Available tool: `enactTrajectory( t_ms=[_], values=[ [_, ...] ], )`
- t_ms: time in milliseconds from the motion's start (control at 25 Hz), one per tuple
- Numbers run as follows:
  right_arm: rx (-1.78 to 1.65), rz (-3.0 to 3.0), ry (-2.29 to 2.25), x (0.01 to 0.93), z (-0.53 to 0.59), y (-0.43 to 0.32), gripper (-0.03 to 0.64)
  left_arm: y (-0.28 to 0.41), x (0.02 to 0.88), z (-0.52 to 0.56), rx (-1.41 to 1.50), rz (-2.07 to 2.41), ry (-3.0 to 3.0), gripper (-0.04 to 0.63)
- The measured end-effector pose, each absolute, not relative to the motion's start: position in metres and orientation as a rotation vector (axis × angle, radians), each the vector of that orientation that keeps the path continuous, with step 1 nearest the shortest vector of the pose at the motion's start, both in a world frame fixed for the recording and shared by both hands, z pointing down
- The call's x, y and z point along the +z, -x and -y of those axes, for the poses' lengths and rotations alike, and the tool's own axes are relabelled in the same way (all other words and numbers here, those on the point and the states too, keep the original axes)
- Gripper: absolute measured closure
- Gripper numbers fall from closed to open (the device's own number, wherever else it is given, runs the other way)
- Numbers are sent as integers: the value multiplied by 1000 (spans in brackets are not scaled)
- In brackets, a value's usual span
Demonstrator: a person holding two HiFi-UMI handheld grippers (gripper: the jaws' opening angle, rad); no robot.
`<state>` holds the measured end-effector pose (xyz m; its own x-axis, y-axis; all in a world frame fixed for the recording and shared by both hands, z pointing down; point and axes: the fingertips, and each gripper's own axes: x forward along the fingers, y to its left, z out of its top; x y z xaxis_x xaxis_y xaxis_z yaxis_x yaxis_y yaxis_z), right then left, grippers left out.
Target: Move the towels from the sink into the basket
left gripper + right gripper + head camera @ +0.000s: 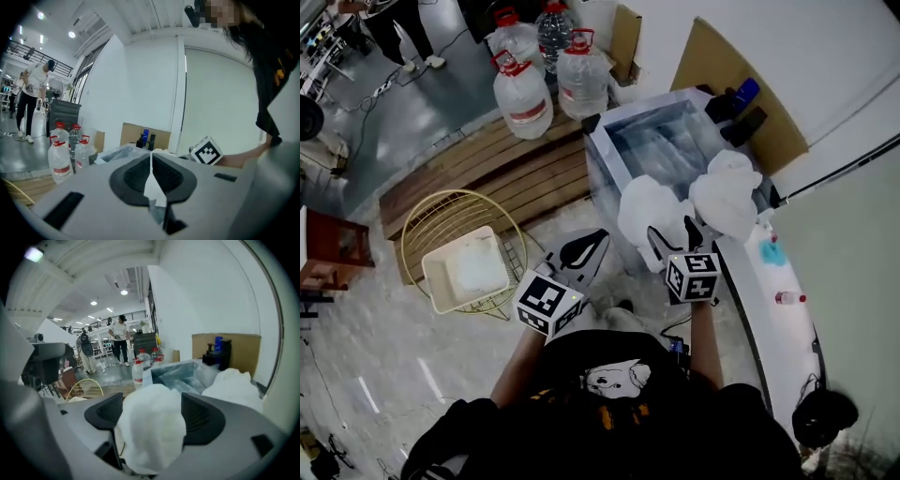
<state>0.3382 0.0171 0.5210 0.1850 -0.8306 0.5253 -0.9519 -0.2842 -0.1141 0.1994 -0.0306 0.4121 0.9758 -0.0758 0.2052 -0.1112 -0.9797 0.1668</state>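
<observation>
Looking down in the head view, you hold both grippers near the middle of the frame. Your left gripper (596,240) sits just left of centre with its black jaws together. Your right gripper (676,236), just right of it, reaches around a crumpled white towel (645,208). A second white towel (727,192) lies right of that one, at the near edge of the rectangular steel sink (661,141) in the upper centre-right. The round gold wire basket (420,223) stands at centre-left, well apart from the sink, with a white square tub (434,281) inside it. Clear water bottles (523,94) cluster at the top, beyond a slatted wooden platform (487,178).

In the left gripper view, your left gripper (151,161) has its pads pressed together at lower centre. A thin white sliver shows along the seam, and you cannot tell what it is. The water bottles (58,157) stand at lower left.

In the right gripper view, your right gripper (152,405) stands wide open across the bottom. The crumpled white towel (152,432) fills the gap between the pads without being squeezed. The second white towel (234,385) sits at the right, the sink (180,373) lies behind at centre, and the basket (86,389) is at centre-left.
</observation>
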Motion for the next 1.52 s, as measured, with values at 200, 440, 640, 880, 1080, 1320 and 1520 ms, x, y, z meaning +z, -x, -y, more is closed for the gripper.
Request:
enactTrajectory(
  t_ms=[200, 440, 640, 880, 1080, 1320, 1520],
  values=[
    [1039, 1598, -2061, 592, -26, -353, 189, -223, 417, 14, 314, 204, -2935, 577],
    [1249, 1615, -1989, 615, -20, -353, 190, -231, 420, 4, 342, 305, -2928, 577],
    [1257, 1685, -1998, 611, -18, -355, 359, -225, 427, 0, 388, 383, -2914, 577],
    [1258, 1789, -2066, 580, -14, -357, 483, -213, 426, -3, 409, 417, -2901, 577],
    [1054, 1976, -2113, 518, 0, -345, 491, -201, 419, 4, 367, 438, -2919, 577],
    [730, 2199, -2100, 433, 31, -305, 491, -157, 412, 28, 297, 504, -2918, 577],
    [600, 2305, -2068, 384, 66, -243, 492, -91, 404, 63, 258, 618, -2902, 577]
  ],
)
